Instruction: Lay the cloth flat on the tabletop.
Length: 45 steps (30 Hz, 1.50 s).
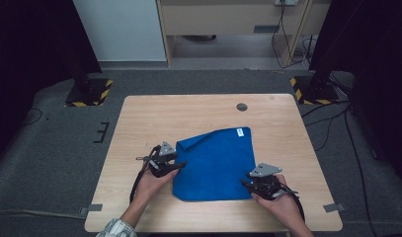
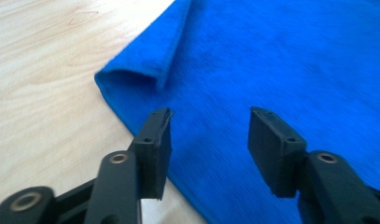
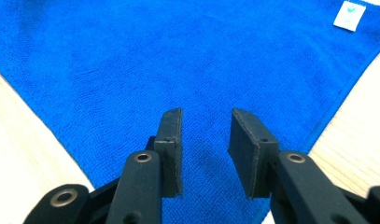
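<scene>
Cloth (image 1: 213,165) blue, flat on table (image 1: 139,118), left corner folded.

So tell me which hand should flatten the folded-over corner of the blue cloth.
Left, probably. Its tongs stand open just beside the folded corner of the blue cloth; the right tongs sit at the opposite near corner.

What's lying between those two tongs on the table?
In the high view, the blue cloth spreads flat between the left tongs and the right tongs, both open at its edges.
</scene>
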Each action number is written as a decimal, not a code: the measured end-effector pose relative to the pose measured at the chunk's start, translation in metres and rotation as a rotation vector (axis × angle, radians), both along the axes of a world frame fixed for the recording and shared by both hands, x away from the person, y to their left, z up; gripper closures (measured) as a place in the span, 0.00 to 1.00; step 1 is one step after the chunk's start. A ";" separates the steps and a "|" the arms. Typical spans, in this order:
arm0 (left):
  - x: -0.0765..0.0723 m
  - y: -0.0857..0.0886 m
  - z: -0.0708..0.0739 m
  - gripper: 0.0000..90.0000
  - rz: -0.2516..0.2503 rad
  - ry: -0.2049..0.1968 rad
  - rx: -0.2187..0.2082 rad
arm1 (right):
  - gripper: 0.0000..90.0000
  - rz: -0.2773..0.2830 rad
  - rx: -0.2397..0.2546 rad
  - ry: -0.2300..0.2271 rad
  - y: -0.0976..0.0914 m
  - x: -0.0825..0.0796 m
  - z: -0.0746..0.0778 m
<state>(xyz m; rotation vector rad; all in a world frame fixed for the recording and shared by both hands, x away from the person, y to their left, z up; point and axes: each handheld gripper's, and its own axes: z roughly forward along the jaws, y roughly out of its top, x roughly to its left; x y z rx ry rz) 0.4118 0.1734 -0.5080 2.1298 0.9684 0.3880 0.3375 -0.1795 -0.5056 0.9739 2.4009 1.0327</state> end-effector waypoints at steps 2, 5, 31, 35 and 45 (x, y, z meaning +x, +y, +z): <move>0.007 -0.001 -0.002 0.56 0.007 0.006 0.001 | 0.73 0.000 0.003 -0.001 0.000 -0.001 0.000; 0.021 -0.004 -0.007 0.59 0.004 0.039 0.004 | 0.73 0.002 0.003 -0.003 0.000 -0.001 0.001; 0.075 -0.019 -0.013 0.46 0.110 -0.038 0.009 | 0.46 -0.029 0.020 -0.015 -0.003 -0.012 0.006; 0.069 -0.020 -0.010 0.43 0.091 -0.031 0.004 | 0.37 -0.057 0.017 -0.016 -0.003 -0.009 0.004; 0.051 -0.017 -0.001 0.25 0.082 -0.037 0.006 | 0.24 -0.097 0.058 -0.019 0.001 0.006 0.000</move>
